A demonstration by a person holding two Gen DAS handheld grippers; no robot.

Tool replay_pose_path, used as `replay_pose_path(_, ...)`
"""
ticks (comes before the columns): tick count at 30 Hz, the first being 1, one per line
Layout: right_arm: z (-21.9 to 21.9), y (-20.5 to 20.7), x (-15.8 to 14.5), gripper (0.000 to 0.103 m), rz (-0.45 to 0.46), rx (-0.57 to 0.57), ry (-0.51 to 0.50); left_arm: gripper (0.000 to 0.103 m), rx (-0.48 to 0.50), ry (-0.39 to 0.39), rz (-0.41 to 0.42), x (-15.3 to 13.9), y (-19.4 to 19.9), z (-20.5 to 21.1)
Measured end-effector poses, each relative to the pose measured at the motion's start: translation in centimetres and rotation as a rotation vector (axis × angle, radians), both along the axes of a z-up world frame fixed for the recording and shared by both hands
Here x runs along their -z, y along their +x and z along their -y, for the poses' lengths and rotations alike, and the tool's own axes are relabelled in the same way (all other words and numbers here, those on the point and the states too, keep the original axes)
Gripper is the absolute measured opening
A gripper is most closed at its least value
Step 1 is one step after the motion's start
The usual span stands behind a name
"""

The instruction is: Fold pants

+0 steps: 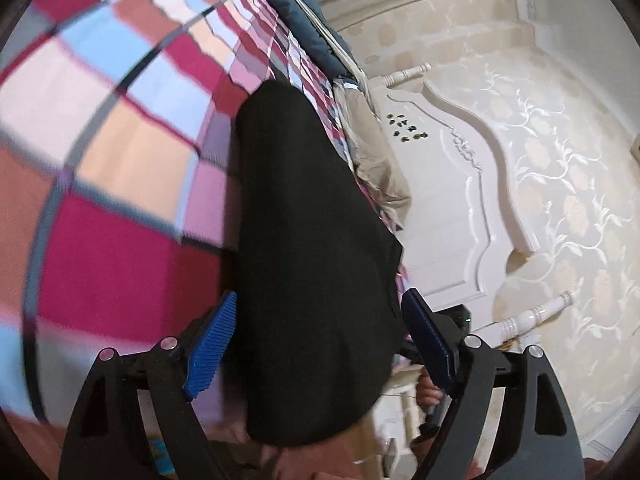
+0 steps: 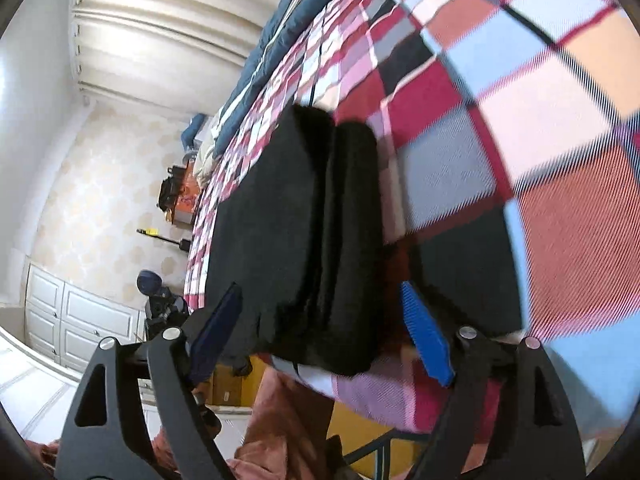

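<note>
Black pants (image 1: 312, 264) lie on a checked red, pink and blue bedspread (image 1: 100, 160), folded lengthwise into a long narrow strip. My left gripper (image 1: 320, 332) is open, its blue pads either side of the near end of the pants. In the right wrist view the pants (image 2: 296, 232) show layered folds near the bed's edge on the bedspread (image 2: 520, 120). My right gripper (image 2: 320, 320) is open, straddling the near end. I cannot tell whether either gripper's pads touch the cloth.
A white carved headboard (image 1: 448, 200) and a beige pillow (image 1: 376, 160) stand past the pants. A dark blue quilt (image 2: 272, 40) runs along the bed's far side. White cabinets (image 2: 72, 320), a black backpack (image 2: 160, 304) and pinkish cloth (image 2: 288, 432) are below the bed edge.
</note>
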State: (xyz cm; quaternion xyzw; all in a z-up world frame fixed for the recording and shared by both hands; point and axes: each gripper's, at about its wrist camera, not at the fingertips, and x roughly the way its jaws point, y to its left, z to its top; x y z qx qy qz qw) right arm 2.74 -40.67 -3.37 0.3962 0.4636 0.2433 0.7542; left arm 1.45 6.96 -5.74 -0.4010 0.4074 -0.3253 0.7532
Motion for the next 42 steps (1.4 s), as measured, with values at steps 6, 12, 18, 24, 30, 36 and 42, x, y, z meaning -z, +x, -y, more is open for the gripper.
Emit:
replay_pose_path(6, 0.3, 4.1, 1.2, 0.081, -0.027, -0.01, 0.074, 0.081, 0.046, -0.007, -0.018, 0.6, 4.1, 0.1)
replay_pose_path(12, -1.5, 5.7, 1.1, 0.081, -0.009, -0.069, 0.025, 0.081, 0.049, 0.04, -0.036, 1.2, 6.0, 0.5)
replay_pose_path(18, -3.6, 5.5, 1.6, 0.049, -0.009, -0.13, -0.086, 0.043, 0.063, 0.225, -0.026, 1.2, 6.1, 1.9)
replay_pose_path(24, -3.5, 5.6, 1.7, 0.039, -0.003, -0.127, -0.066, 0.034, 0.05, 0.324, 0.019, 0.0, 5.2, 2.4)
replay_pose_path(30, -3.7, 5.3, 1.3, 0.035, 0.01, -0.103, -0.06, 0.031, 0.033, 0.389, 0.056, -1.2, 4.9, 3.0)
replay_pose_path(36, -4.7, 5.6, 1.0, 0.034, 0.012, -0.106, -0.057, 0.029, 0.016, 0.431, 0.088, -1.9, 5.3, 2.9)
replay_pose_path(42, -6.9, 6.9, 1.3, 0.034, 0.015, -0.122, -0.036, 0.028, -0.028, 0.44, 0.084, -2.2, 5.7, 0.6)
